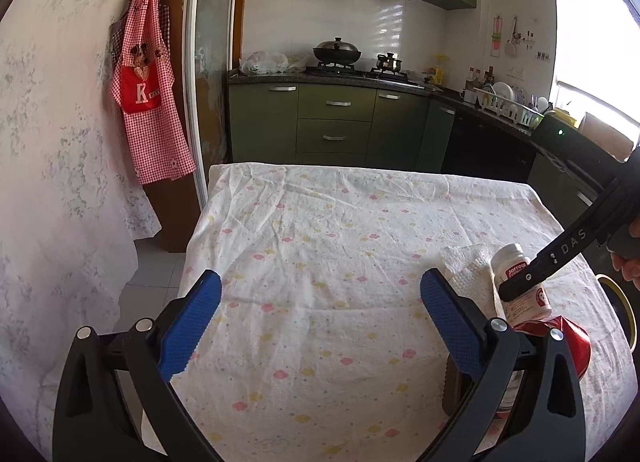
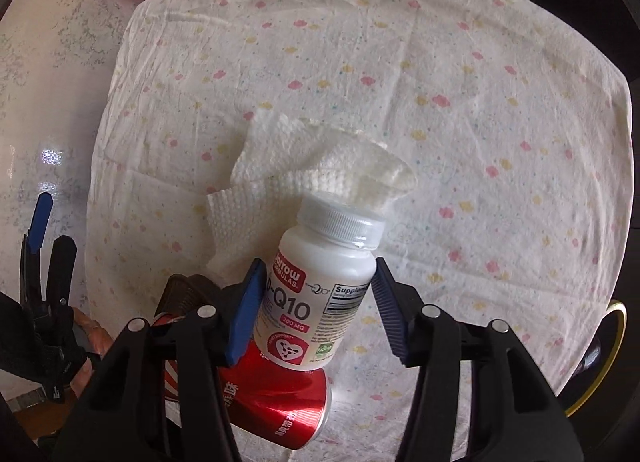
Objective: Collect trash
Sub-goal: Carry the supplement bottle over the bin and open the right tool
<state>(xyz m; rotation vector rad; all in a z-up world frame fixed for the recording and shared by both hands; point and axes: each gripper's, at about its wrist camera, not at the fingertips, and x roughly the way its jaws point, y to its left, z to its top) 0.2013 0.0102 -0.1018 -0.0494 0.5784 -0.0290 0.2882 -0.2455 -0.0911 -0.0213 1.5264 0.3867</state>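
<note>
The bottle [image 2: 320, 294] is white plastic with a ribbed white cap and a label in red and white reading Q10 and 200 MG. It lies on the bench [image 2: 500, 122], leaning across a red can [image 2: 276, 406], its cap by a crumpled paper towel [image 2: 288, 186]. The right claw [image 2: 314, 310] grasps the bottle, both blue pads against it. The left claw [image 1: 320, 326] is released, holding nothing
</note>
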